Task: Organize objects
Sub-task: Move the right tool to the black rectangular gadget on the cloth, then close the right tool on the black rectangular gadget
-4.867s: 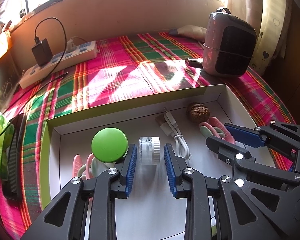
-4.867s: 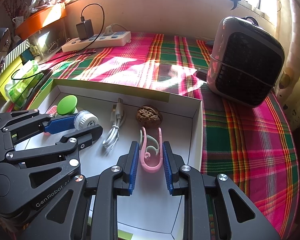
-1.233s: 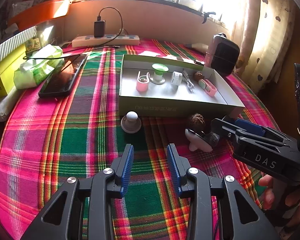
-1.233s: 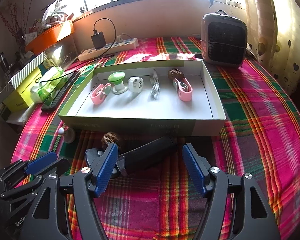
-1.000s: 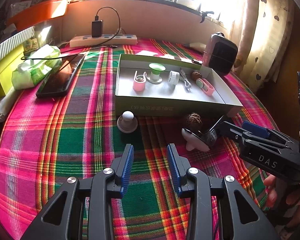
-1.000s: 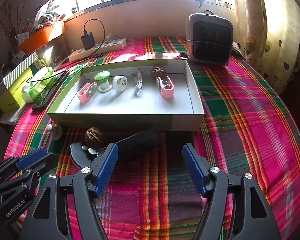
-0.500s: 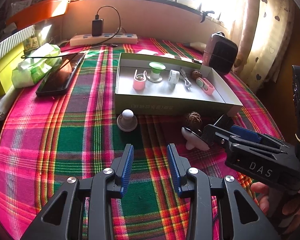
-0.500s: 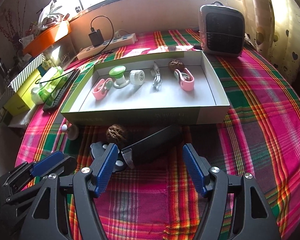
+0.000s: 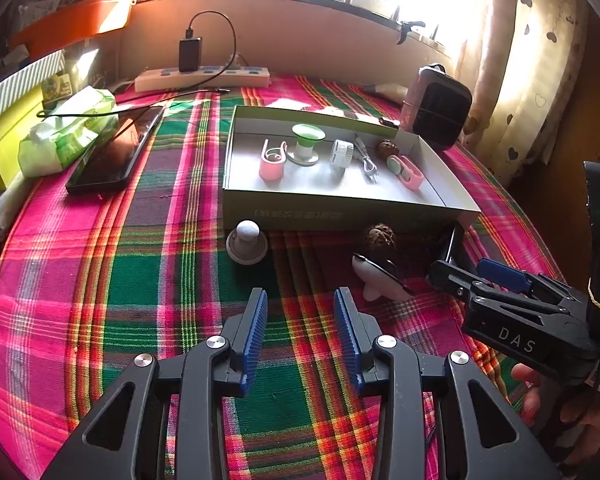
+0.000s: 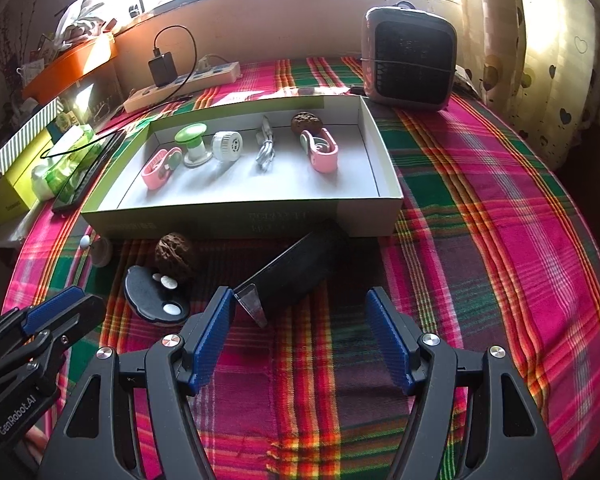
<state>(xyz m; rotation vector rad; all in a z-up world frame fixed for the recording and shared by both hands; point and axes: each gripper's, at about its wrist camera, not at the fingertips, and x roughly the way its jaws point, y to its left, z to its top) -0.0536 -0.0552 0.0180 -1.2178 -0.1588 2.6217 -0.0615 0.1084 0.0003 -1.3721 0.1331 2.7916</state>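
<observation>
Right claw (image 10: 300, 336) gaping over black case (image 10: 300, 276), hidden leftward.

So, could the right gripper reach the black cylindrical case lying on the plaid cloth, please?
Probably yes: the right gripper is open, the black cylindrical case lies just ahead, with nothing between.

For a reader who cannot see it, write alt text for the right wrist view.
An open right claw hovers over a plaid tablecloth, facing a black cylinder and walnut lying outside a shallow box of small items. The left claw shows at lower left.
</observation>
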